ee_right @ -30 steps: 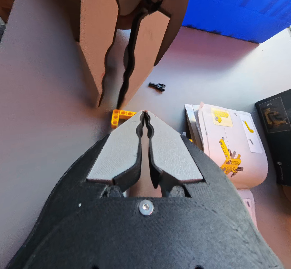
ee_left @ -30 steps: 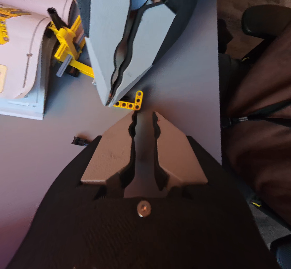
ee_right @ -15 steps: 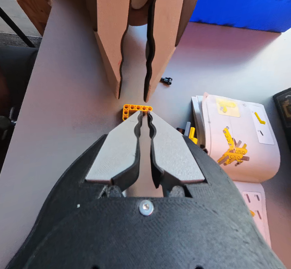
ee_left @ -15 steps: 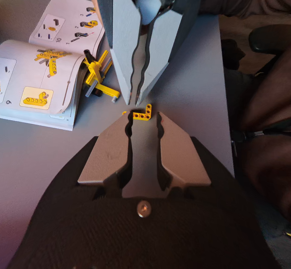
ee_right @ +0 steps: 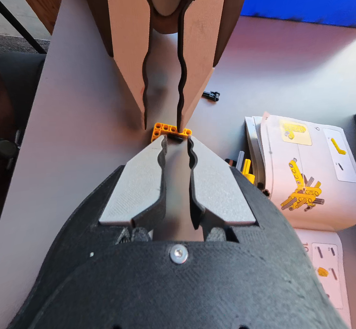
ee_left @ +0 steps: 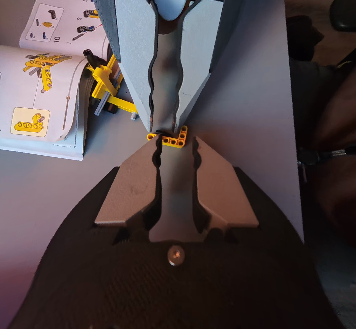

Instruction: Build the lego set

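A yellow L-shaped beam (ee_left: 172, 141) with holes lies flat on the grey table (ee_left: 240, 107). It also shows in the right wrist view (ee_right: 163, 128). My left gripper (ee_left: 176, 138) is open. One of its fingertips (ee_right: 180, 130) rests on the beam's long arm and the other stands beside the corner. My right gripper (ee_right: 176, 137) faces it, open. A small black pin (ee_right: 175, 137) lies on the table between its tips, against the beam. The pads do not press the pin, which also shows in the left wrist view (ee_left: 160, 132).
An open instruction booklet (ee_left: 38, 88) lies beside a partly built yellow assembly (ee_left: 107, 88). Both also show in the right wrist view, booklet (ee_right: 298, 165), assembly (ee_right: 246, 167). Another black pin (ee_right: 211, 95) lies further off. The table edge (ee_left: 289, 107) is close by, with a chair (ee_left: 344, 15) beyond.
My right gripper went from shut to open, and a black pin now shows between its tips by the beam. My left gripper stayed open and moved in onto the beam.
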`<action>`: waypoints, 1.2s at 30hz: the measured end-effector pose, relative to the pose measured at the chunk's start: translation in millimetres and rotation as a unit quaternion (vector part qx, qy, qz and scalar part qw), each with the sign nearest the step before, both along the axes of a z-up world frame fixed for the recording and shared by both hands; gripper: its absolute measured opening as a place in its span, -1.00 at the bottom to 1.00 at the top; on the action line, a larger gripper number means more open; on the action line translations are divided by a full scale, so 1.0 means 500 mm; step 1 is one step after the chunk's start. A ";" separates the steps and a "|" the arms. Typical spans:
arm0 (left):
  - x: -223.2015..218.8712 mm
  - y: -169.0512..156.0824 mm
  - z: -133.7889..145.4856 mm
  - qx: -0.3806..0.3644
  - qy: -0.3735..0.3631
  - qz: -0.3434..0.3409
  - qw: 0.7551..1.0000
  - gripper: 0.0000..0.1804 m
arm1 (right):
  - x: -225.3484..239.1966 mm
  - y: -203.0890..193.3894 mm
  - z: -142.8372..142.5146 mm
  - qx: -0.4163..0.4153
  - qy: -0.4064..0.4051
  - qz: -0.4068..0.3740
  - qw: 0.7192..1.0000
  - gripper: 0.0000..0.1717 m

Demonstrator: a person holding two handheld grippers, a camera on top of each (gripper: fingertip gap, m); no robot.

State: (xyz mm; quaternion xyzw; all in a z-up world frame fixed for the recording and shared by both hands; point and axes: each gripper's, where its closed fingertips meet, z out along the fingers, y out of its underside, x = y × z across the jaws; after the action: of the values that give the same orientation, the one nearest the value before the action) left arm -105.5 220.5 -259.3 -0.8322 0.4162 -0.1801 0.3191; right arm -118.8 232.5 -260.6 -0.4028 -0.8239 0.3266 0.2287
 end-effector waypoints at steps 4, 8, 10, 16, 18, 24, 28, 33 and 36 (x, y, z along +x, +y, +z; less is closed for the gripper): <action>0.003 -0.008 0.000 -0.004 0.007 -0.006 1.000 -0.76 | -0.002 -0.005 -0.011 0.000 -0.011 -0.004 1.000 -0.79; 0.001 -0.013 -0.001 -0.005 0.014 -0.009 1.000 -0.78 | -0.005 -0.009 -0.012 -0.014 -0.015 -0.009 1.000 -0.81; 0.001 -0.012 -0.001 -0.009 0.009 -0.006 1.000 -0.78 | -0.005 -0.007 -0.013 -0.015 -0.016 -0.010 1.000 -0.84; -0.004 -0.010 0.001 -0.022 -0.003 0.005 1.000 -0.73 | -0.005 0.008 -0.008 0.011 -0.008 -0.015 1.000 -0.85; -0.011 -0.005 0.004 -0.040 -0.023 0.023 0.999 -0.71 | -0.007 0.018 0.011 0.020 0.017 -0.020 0.999 -0.85; -0.032 0.025 0.049 -0.059 -0.121 0.081 0.988 -0.71 | -0.010 0.014 0.104 0.019 0.149 0.007 0.989 -0.85; -0.031 0.042 0.097 -0.049 -0.204 0.096 0.973 -0.71 | -0.006 0.008 0.132 0.044 0.208 0.023 0.977 -0.85; -0.042 0.052 0.128 -0.070 -0.284 0.112 0.950 -0.73 | -0.010 0.010 0.146 0.120 0.258 0.015 0.959 -0.85; -0.037 0.053 0.125 -0.069 -0.282 0.112 0.950 -0.73 | -0.010 0.004 0.153 0.140 0.276 0.017 0.951 -0.85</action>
State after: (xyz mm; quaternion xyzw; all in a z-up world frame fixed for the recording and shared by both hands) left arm -123.9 247.1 -196.7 -0.8088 0.1999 -0.3988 0.3832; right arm -123.6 234.7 -183.9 -0.2464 -0.7732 0.3099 0.4954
